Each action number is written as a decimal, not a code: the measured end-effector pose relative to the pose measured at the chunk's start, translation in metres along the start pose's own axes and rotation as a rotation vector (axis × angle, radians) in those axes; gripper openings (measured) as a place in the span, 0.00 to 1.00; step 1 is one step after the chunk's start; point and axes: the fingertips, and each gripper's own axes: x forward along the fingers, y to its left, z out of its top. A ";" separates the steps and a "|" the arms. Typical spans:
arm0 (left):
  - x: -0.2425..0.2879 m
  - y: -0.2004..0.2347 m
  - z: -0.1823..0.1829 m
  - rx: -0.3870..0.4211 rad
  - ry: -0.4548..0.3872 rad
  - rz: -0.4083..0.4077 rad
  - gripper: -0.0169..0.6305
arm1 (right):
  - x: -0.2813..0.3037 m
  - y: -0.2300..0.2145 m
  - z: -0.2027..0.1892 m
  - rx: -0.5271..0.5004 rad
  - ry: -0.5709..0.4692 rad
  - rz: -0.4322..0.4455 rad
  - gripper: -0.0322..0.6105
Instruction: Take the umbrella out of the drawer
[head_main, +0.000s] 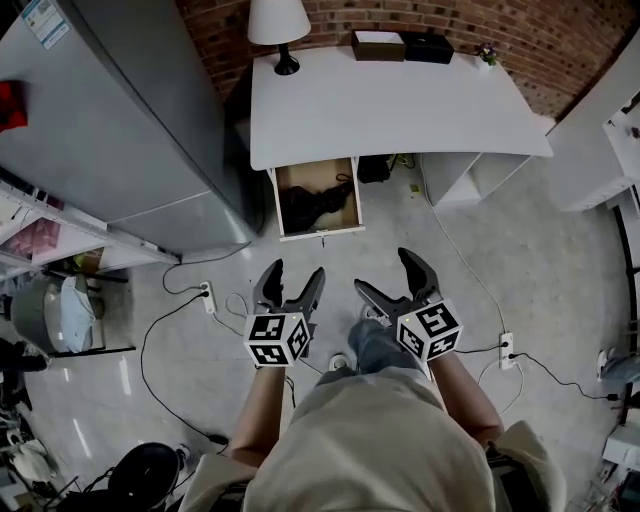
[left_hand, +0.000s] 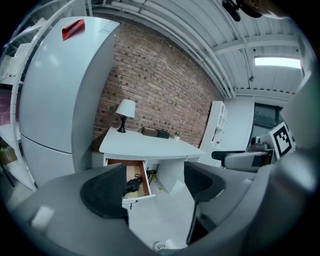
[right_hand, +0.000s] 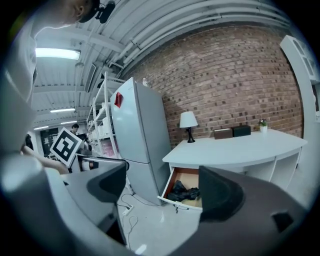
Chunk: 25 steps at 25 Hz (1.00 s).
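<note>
A black folded umbrella (head_main: 316, 203) lies in the open wooden drawer (head_main: 282, 197) at the left end of the white desk (head_main: 390, 105). The same umbrella (left_hand: 133, 184) shows in the left gripper view, and the umbrella (right_hand: 183, 192) also shows inside the drawer (right_hand: 187, 177) in the right gripper view. My left gripper (head_main: 295, 284) and right gripper (head_main: 389, 274) both hover open above the floor, well short of the drawer, with nothing between their jaws.
A tall grey refrigerator (head_main: 130, 120) stands left of the desk. On the desk sit a lamp (head_main: 279, 30) and two boxes (head_main: 401, 45). Cables and power strips (head_main: 206, 296) trail across the floor. White shelving (head_main: 600, 150) stands at the right.
</note>
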 end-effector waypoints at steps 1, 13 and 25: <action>0.008 0.002 -0.001 0.004 0.007 0.005 0.56 | 0.005 -0.007 0.000 -0.003 0.002 0.000 0.71; 0.121 0.007 -0.017 0.013 0.127 0.101 0.56 | 0.045 -0.106 0.010 0.031 0.052 0.084 0.71; 0.218 0.021 -0.057 0.124 0.285 0.125 0.56 | 0.084 -0.167 -0.007 0.048 0.101 0.152 0.71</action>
